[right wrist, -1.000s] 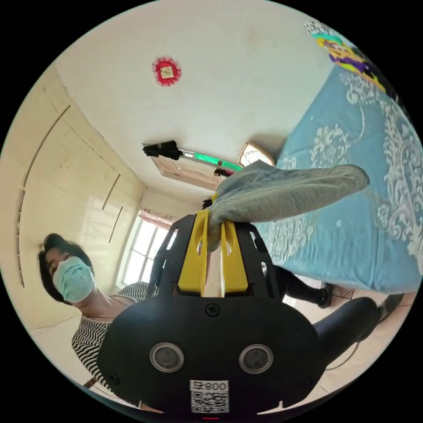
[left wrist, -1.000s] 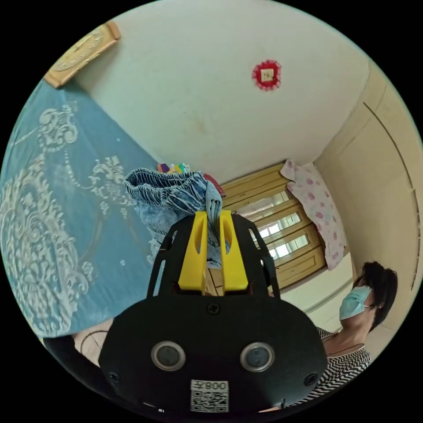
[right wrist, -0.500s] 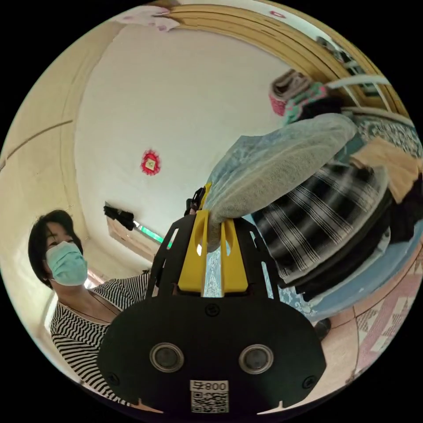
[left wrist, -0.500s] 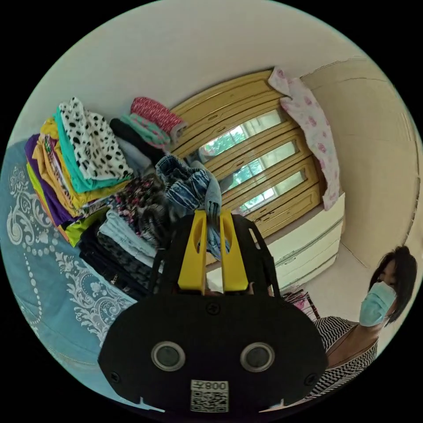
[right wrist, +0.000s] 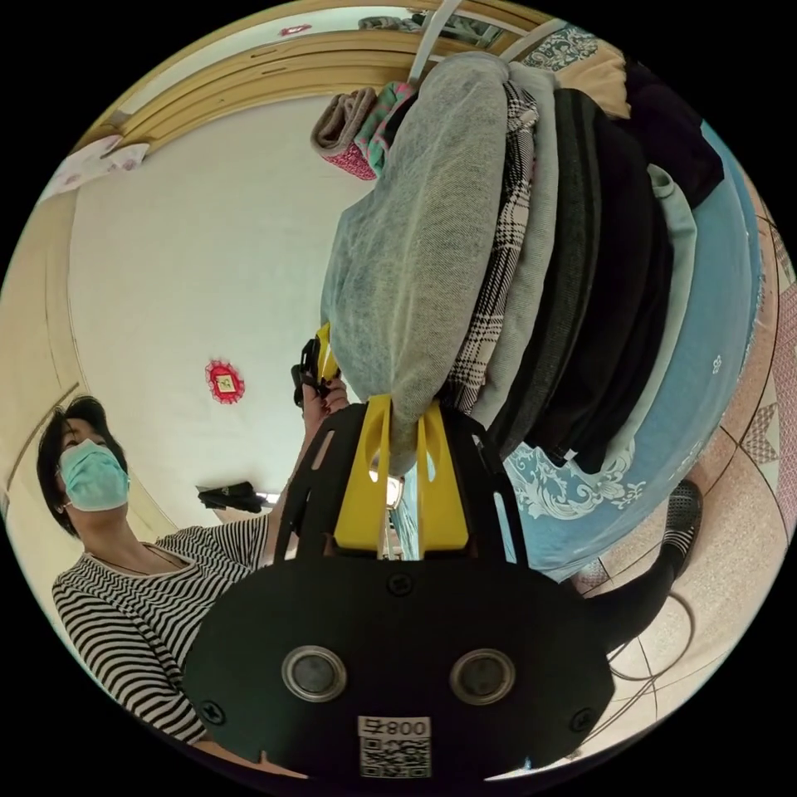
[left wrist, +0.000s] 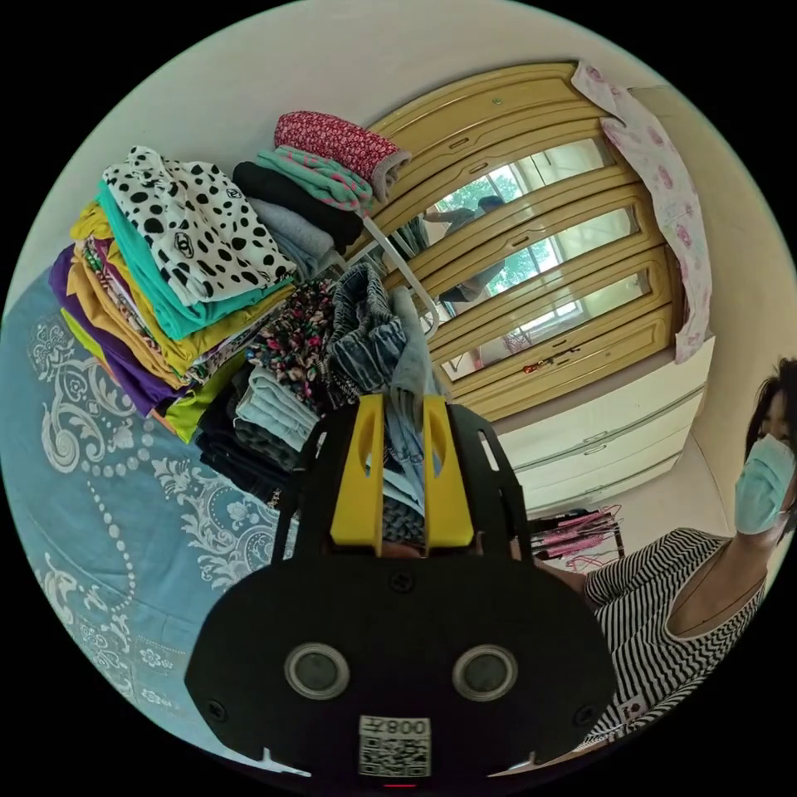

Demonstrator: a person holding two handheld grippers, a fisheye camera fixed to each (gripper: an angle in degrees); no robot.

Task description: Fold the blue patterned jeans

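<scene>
Jeans (left wrist: 378, 332) hang folded between the two grippers, close to the stacks of folded clothes (left wrist: 183, 274) on the blue bed (left wrist: 75, 465). In the left gripper view, the left gripper (left wrist: 402, 403) has its yellow jaws clenched on a bunch of the denim near the gathered elastic waist. In the right gripper view, the right gripper (right wrist: 402, 403) pinches the pale, inner-side fabric (right wrist: 415, 249) of the same bundle, which lies against a second stack (right wrist: 581, 274) with a checked piece in it.

The denim looks soft and rather thick, so it probably sags under its own weight and does not slip easily from the jaws. It is not fragile. The folded layers may slide apart if only one layer is held, so a hold through all layers at the folded edge seems safest. The waist is bulky and gives a firm place to grasp. I judge the folding is mostly done and the bundle is about to go on a stack.
</scene>
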